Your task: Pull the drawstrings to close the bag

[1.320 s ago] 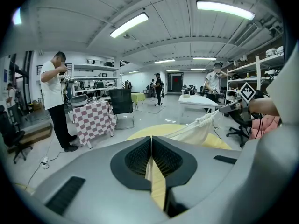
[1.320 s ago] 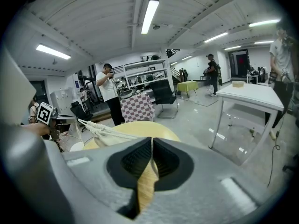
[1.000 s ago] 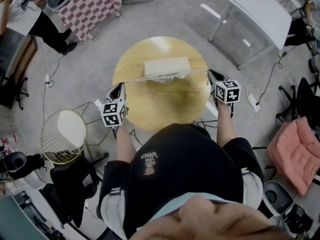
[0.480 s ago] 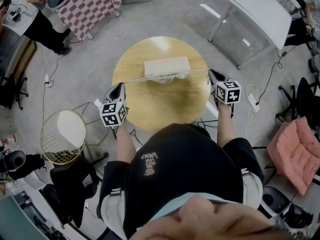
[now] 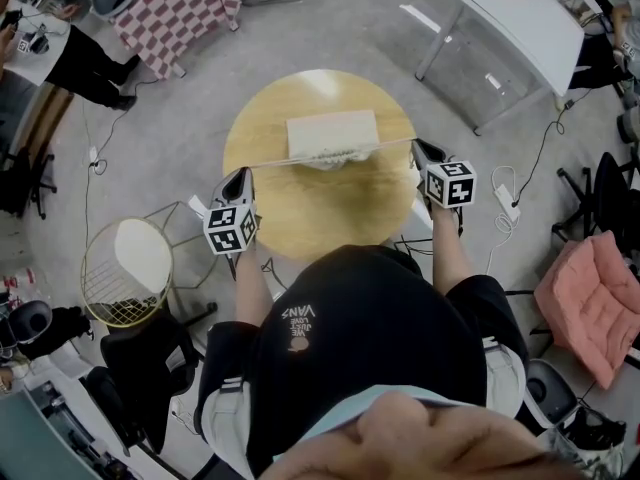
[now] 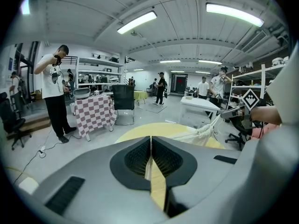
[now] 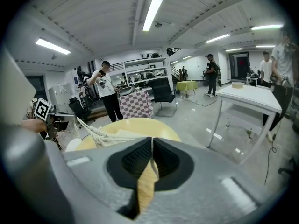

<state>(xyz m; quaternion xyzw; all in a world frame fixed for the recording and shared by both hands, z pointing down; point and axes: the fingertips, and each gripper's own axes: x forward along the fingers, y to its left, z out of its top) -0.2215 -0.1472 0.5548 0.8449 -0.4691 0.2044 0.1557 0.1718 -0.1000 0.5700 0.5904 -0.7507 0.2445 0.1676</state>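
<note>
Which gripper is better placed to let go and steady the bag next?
Right, narrowly: the right gripper sits nearer the bag's gathered mouth, on a shorter run of taut drawstring, than the left gripper. Both are shut on it.

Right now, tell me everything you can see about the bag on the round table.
The bag is pale cream, cloth-like and roughly rectangular, lying flat on the round wooden table. Its near edge, the mouth, is bunched into gathers. The drawstrings run taut out both sides to the left gripper and right gripper.
</note>
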